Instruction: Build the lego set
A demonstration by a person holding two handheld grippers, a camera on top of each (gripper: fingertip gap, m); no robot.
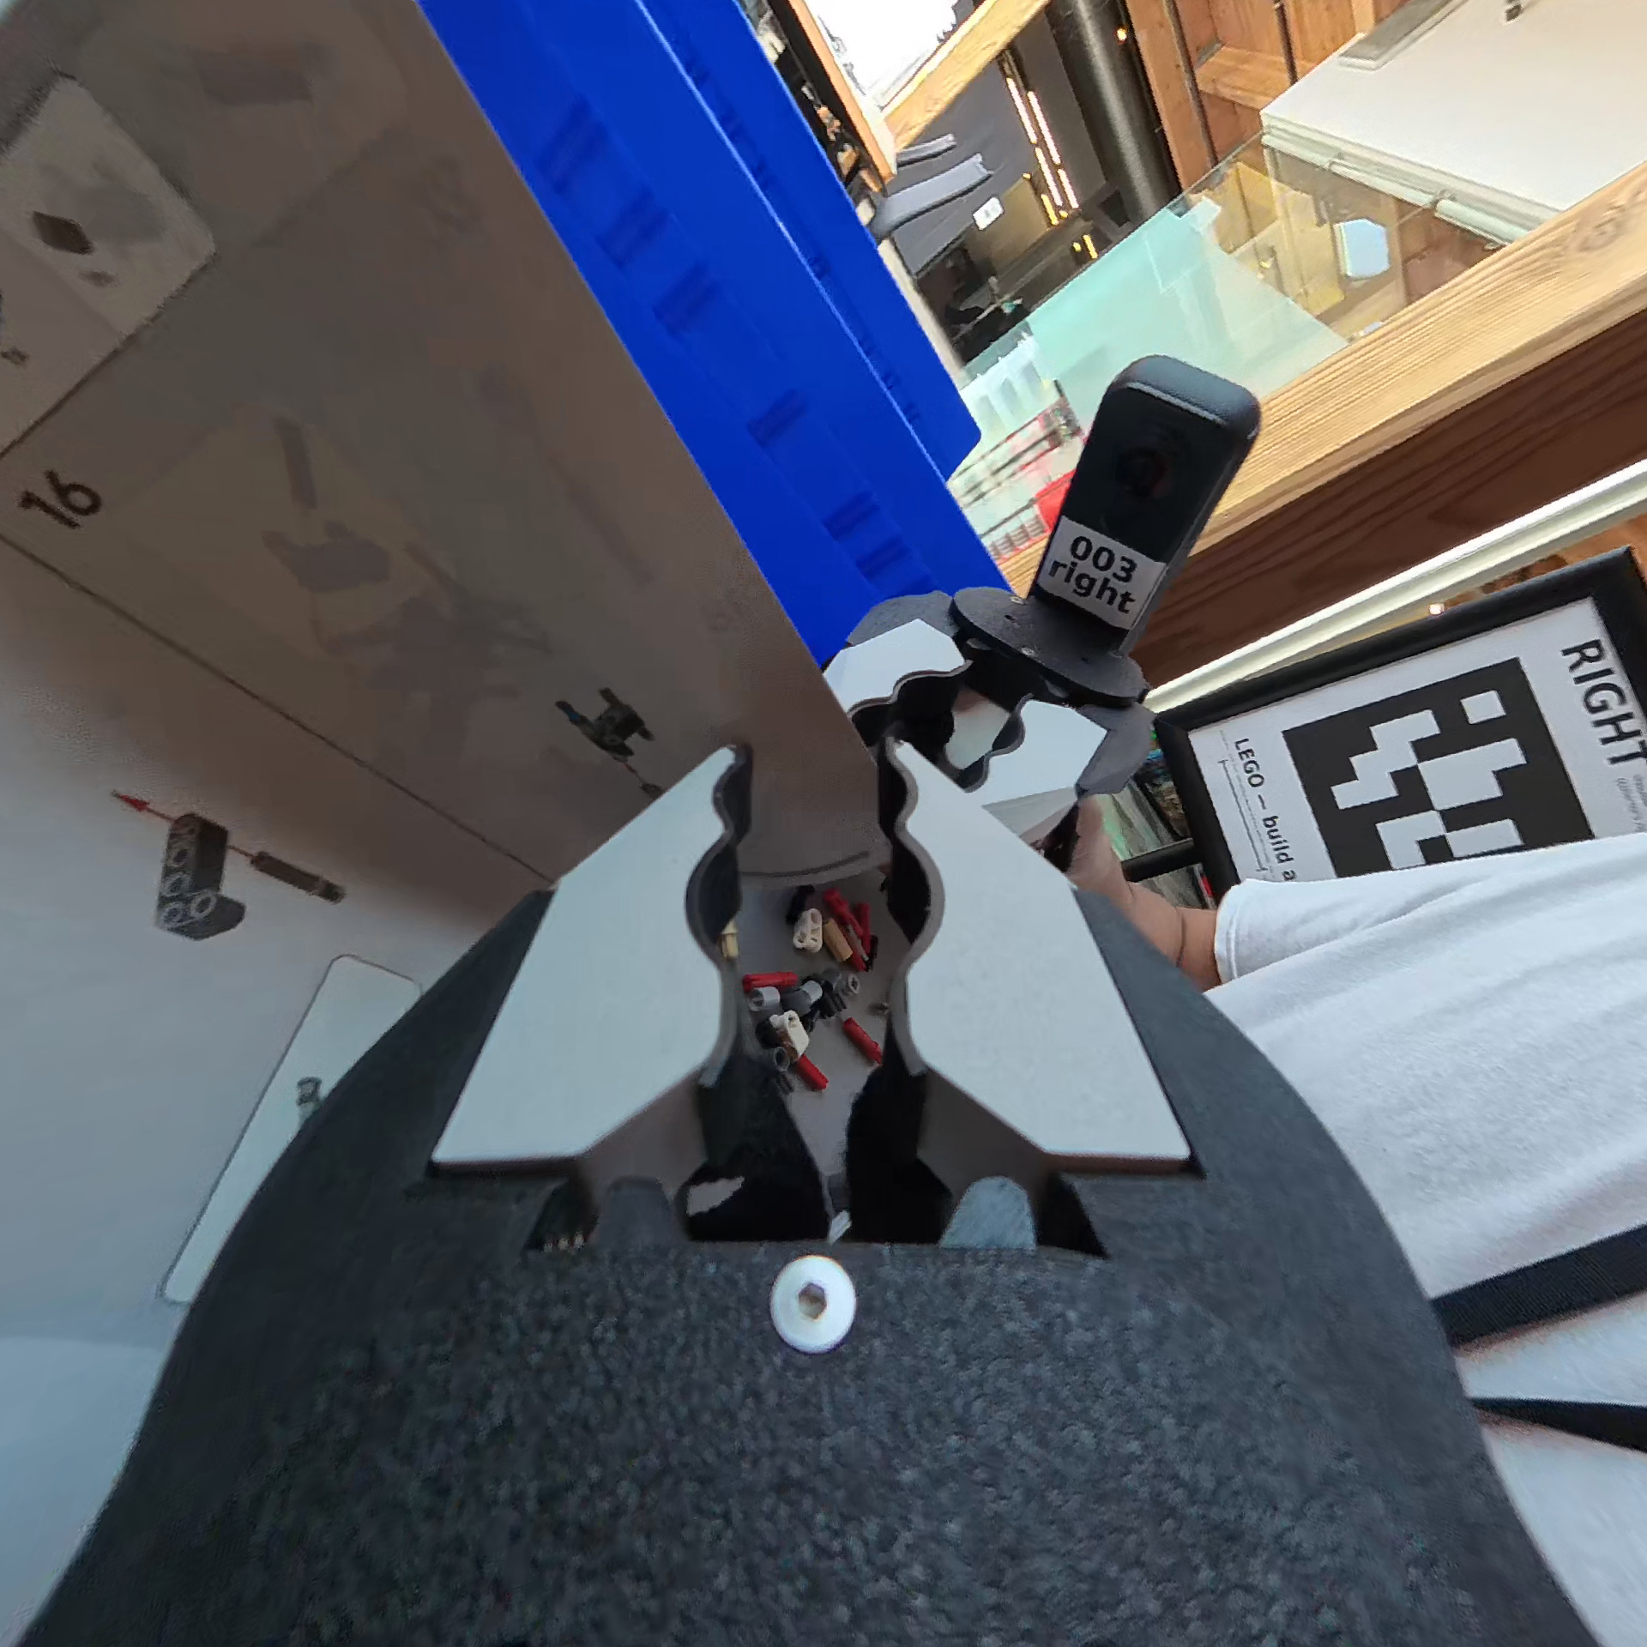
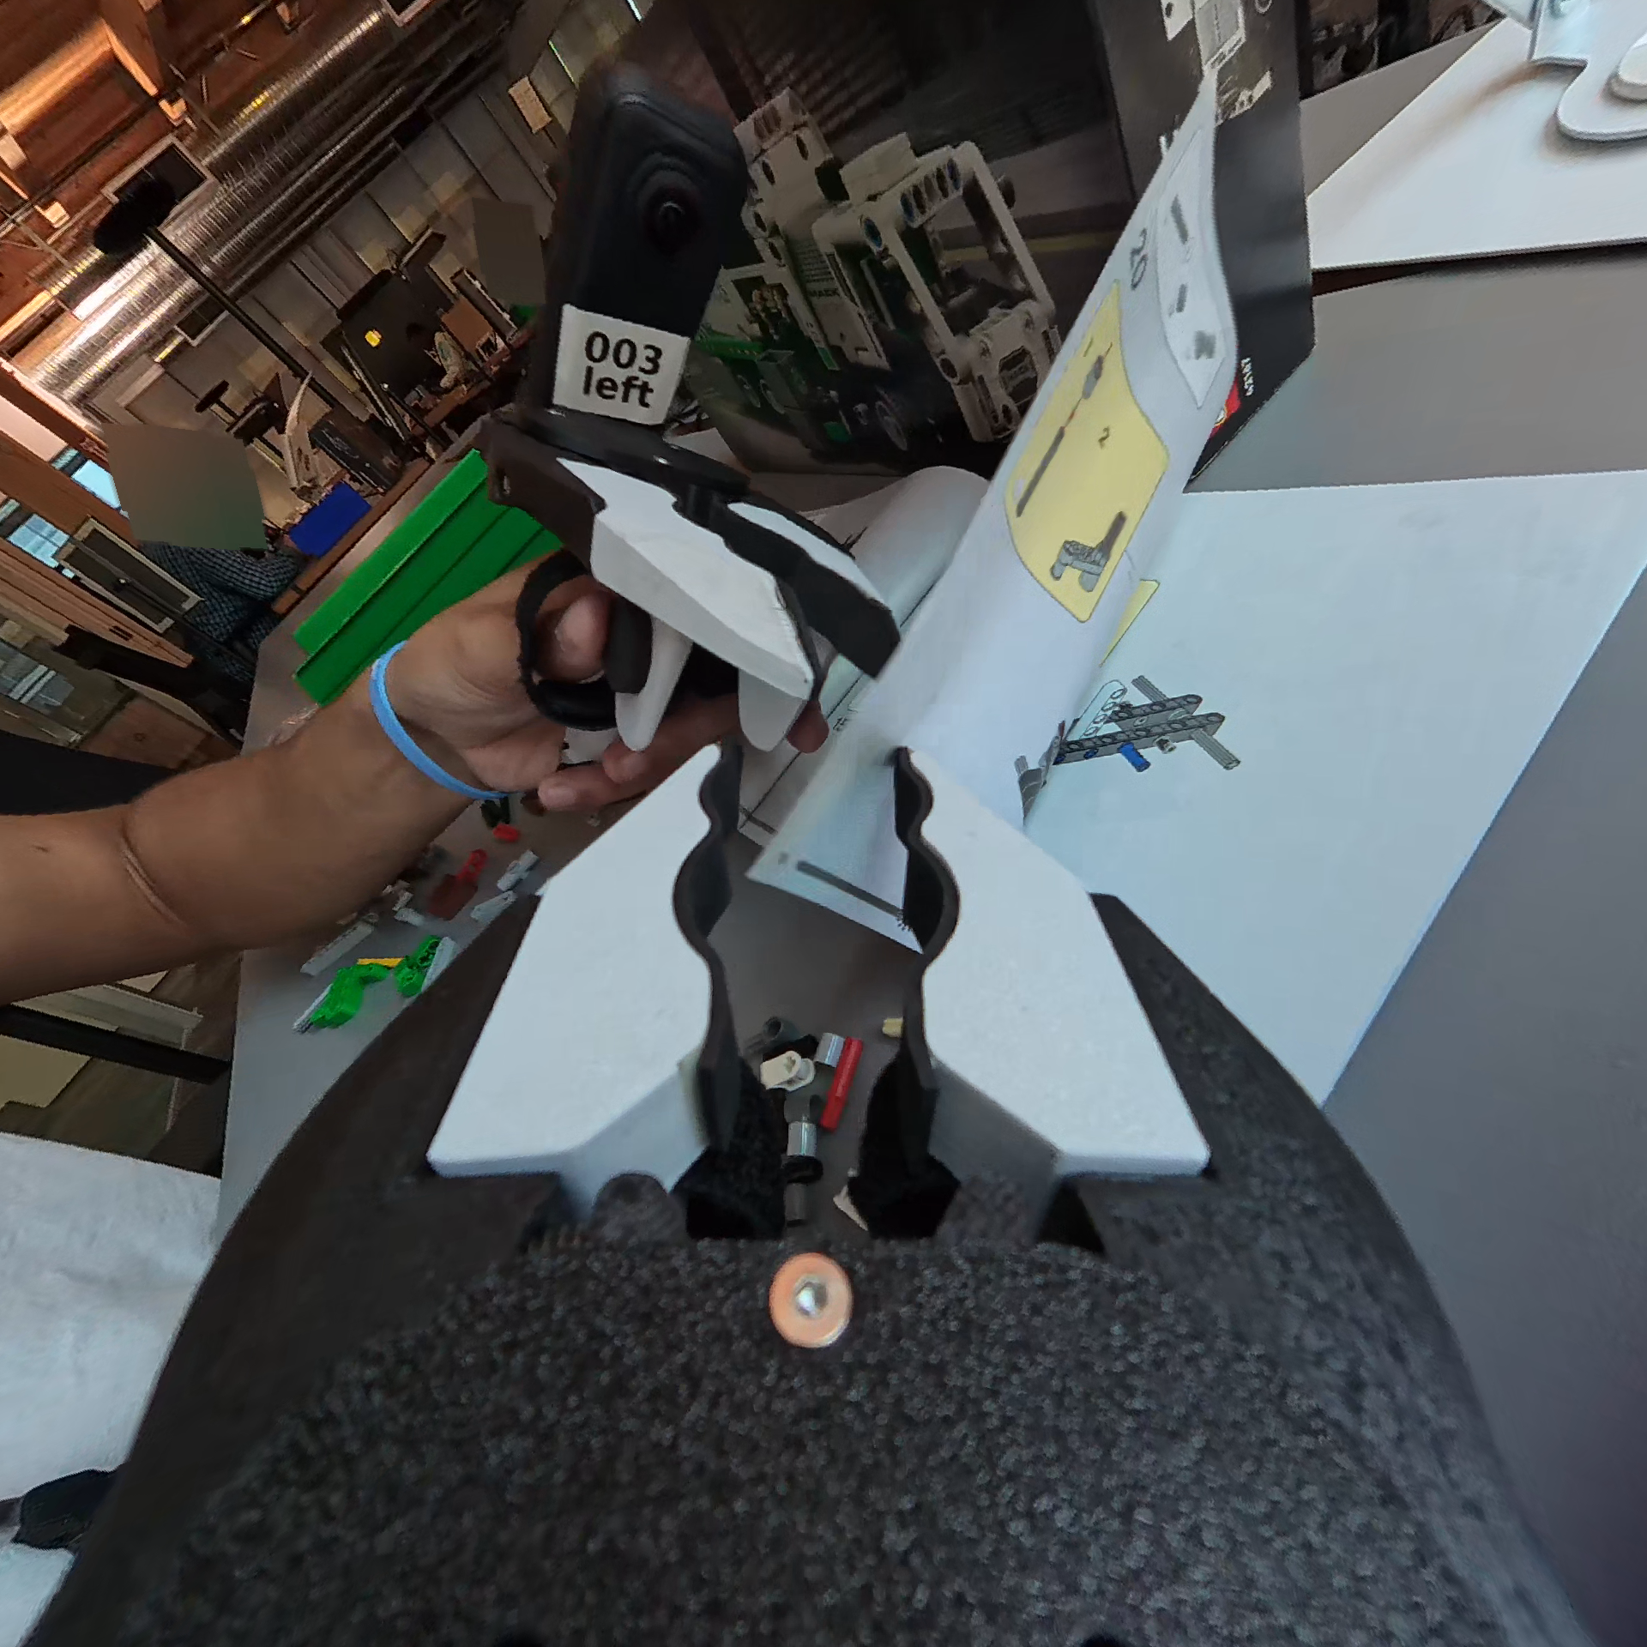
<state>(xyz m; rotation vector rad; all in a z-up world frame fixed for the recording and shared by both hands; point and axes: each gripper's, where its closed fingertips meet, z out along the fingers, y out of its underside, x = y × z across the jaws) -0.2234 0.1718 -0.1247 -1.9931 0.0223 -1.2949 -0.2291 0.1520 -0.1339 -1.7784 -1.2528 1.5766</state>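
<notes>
Page [image 2: 900, 713] of the manual stands lifted off the table's [image 2: 1462, 802] far side between both grippers, left gripper [image 1: 815, 784] and right gripper [image 2: 815, 784] fingers spread, neither pinching; best turned slowly, clear of loose pins [image 1: 807, 998] near the front edge.

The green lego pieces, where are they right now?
In the right wrist view, the green lego pieces lie at the left on the grey table, below the person's forearm.

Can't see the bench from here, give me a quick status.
Both grippers open: left gripper, right gripper. Instruction booklet page standing up between them. Loose small pieces on table below, none picked up.
</notes>
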